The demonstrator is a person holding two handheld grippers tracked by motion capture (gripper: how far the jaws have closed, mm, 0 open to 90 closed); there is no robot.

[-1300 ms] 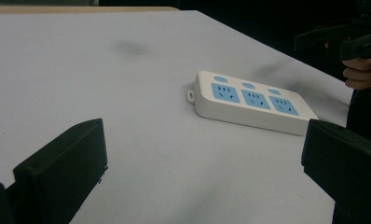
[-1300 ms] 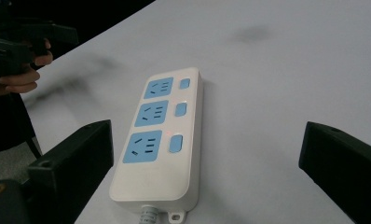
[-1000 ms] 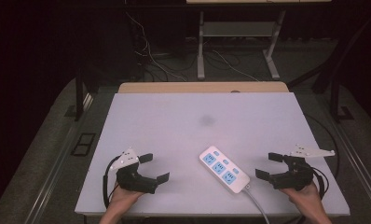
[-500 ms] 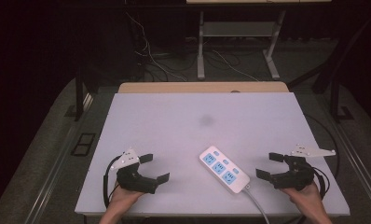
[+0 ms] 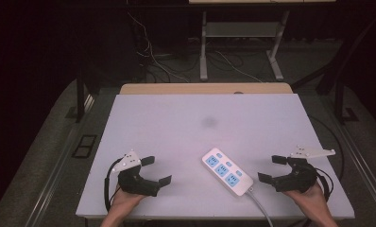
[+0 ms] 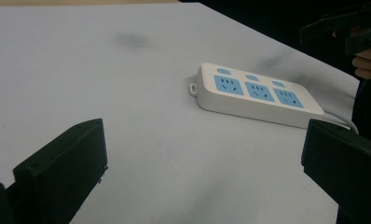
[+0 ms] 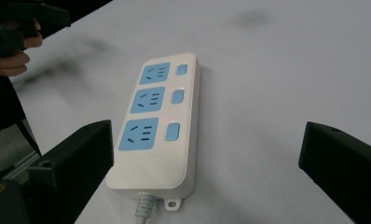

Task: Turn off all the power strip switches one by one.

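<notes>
A white power strip (image 5: 228, 172) with three blue sockets and three blue switches lies diagonally on the white table (image 5: 186, 127), near the front edge; its cable (image 5: 261, 208) runs off the front. In the right gripper view the power strip (image 7: 158, 121) lies between the wide-apart jaws, ahead of them. My left gripper (image 5: 155, 171) rests open at the front left, well left of the strip. My right gripper (image 5: 273, 169) is open just right of the strip, holding nothing. In the left gripper view the power strip (image 6: 258, 93) lies ahead to the right.
A dark smudge (image 5: 209, 122) marks the middle of the table. A wooden strip (image 5: 205, 88) borders the far edge. Beyond it stand a metal frame (image 5: 238, 42) and loose cables on the floor.
</notes>
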